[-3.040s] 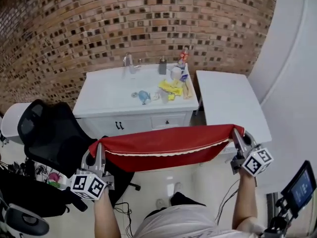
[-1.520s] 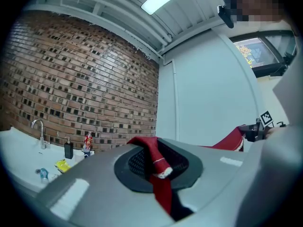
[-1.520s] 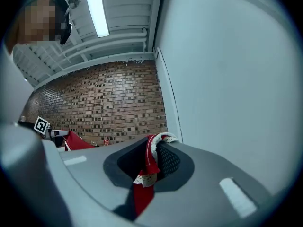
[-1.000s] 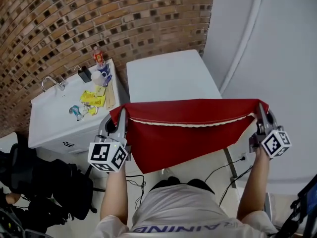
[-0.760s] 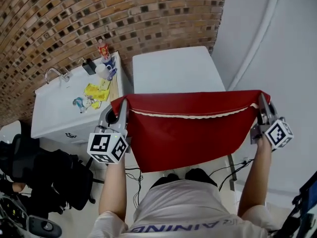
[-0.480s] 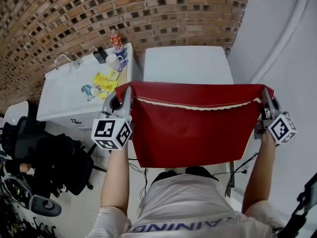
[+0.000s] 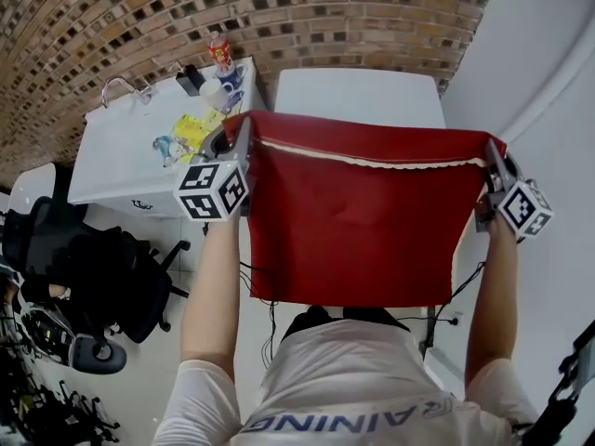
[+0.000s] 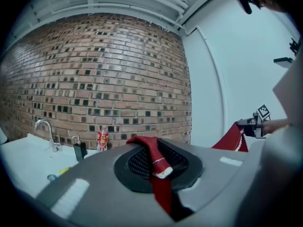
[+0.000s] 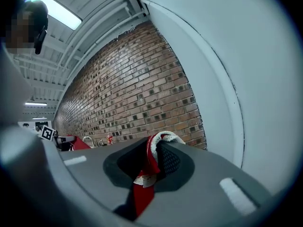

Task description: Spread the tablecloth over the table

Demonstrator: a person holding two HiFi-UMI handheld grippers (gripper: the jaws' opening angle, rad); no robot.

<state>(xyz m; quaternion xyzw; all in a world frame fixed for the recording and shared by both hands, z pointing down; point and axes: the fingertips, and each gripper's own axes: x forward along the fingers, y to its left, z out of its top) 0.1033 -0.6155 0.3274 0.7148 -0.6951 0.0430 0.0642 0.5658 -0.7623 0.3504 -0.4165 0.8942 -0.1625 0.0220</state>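
Note:
A red tablecloth [image 7: 358,212] with a white lace edge hangs stretched between my two grippers, above the near end of the white table [image 7: 358,96]. My left gripper [image 7: 238,124] is shut on its left corner, seen as a pinched red fold [image 8: 154,155] in the left gripper view. My right gripper [image 7: 493,149] is shut on the right corner, a red and lace bunch [image 9: 150,162] in the right gripper view. The cloth hides the table's near half.
A white sink counter [image 7: 130,147] stands left of the table with a tap [image 7: 116,86], a bottle [image 7: 218,52], a cup and yellow packets on it. A brick wall [image 7: 232,7] runs behind. A black office chair [image 7: 84,268] sits at the lower left.
Both grippers have carried the cloth forward, from in front of the sink counter to over the table's near end. It now covers more of the table and hangs flatter.

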